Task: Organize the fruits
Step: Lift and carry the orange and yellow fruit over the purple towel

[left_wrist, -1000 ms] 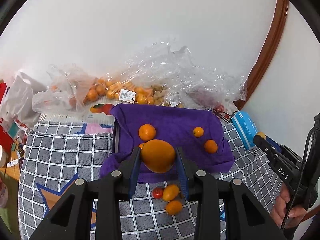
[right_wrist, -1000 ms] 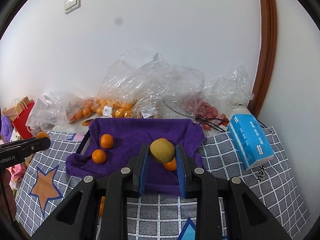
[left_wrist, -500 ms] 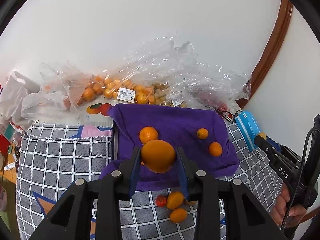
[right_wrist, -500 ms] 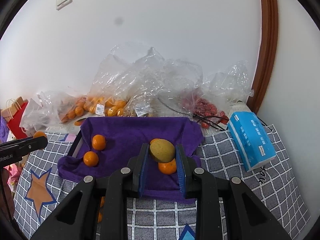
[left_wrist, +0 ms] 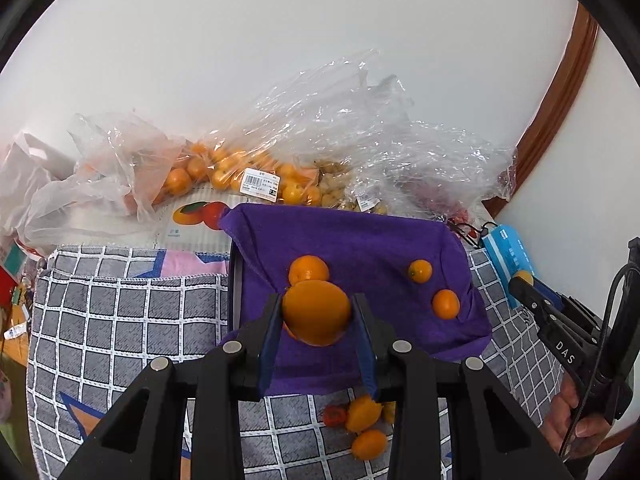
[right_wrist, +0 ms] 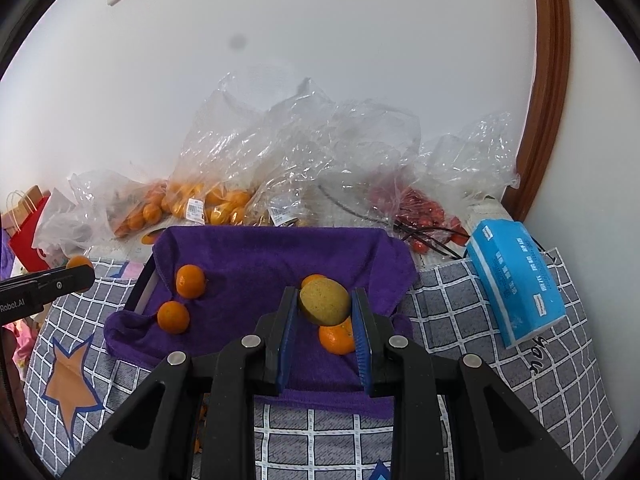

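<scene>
Left wrist view: left gripper [left_wrist: 316, 316] clamps a large orange [left_wrist: 316, 311], right gripper [right_wrist: 325, 312] clamps a yellow-green fruit [right_wrist: 325, 301], both over the purple towel [right_wrist: 280, 256]; dropping either risks knocking the loose tangerines [right_wrist: 173, 317] off.

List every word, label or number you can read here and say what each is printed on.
"DAS": right gripper's black body.
"Robot.AI" (start cut off): left gripper's body.
Price sticker on the bag of oranges: barcode, digits too small.
Blue tissue pack: print too blurred to read.
</scene>
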